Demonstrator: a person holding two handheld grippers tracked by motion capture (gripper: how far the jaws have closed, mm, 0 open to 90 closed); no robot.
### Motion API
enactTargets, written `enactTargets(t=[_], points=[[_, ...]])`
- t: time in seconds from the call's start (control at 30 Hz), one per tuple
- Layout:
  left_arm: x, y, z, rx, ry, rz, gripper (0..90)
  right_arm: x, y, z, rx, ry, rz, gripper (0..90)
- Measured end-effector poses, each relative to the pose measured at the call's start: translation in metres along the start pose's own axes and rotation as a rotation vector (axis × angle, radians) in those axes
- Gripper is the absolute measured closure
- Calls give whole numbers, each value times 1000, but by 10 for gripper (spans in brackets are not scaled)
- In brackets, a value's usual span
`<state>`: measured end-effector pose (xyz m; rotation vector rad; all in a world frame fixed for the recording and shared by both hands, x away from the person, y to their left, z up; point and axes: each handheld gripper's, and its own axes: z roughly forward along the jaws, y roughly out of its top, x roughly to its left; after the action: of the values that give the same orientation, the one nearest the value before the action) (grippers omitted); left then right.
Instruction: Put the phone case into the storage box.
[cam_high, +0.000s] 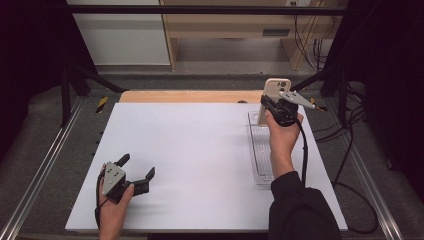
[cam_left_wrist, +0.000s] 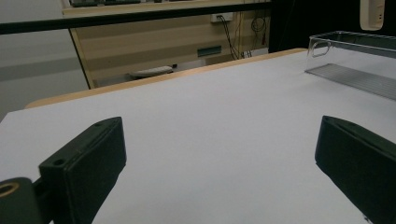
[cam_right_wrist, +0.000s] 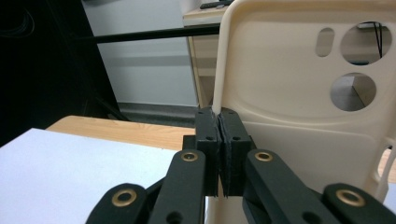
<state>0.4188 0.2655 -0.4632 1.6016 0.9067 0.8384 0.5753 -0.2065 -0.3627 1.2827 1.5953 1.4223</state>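
Your right gripper (cam_high: 267, 106) pinches the case (cam_high: 273, 90) by its edge, upright above the tray (cam_high: 261, 150) at two o'clock, probably for placing. Your left gripper (cam_high: 136, 168) rests spread at seven o'clock.

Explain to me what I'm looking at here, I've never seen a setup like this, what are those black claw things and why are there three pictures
No robot here: a person holds a hand-operated gripper in each hand, each with two black jaws. The high view looks down on a white table from above the person's side. The other two come from small cameras riding on the grippers, looking along their jaws.

The left gripper rests low near the table's front edge, jaws wide apart and empty. The right gripper is raised at the far right, its jaws pinched on the edge of a cream phone case, held upright; the round holes are camera cutouts.

A clear plastic tray lies on the table under the right hand.
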Motion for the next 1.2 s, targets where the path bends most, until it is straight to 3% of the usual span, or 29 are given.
enactTargets(t=[0.53, 1.07, 1.2], points=[[-2, 0, 1, 3, -13, 3, 20, -1, -7, 8, 27, -15, -46, 880], [-5, 0, 0, 3, -13, 9, 19, 4, -22, 28, 68, -7, -46, 879], [-5, 0, 0, 3, -11, 4, 19, 5, -23, 30, 78, -16, -77, 879]])
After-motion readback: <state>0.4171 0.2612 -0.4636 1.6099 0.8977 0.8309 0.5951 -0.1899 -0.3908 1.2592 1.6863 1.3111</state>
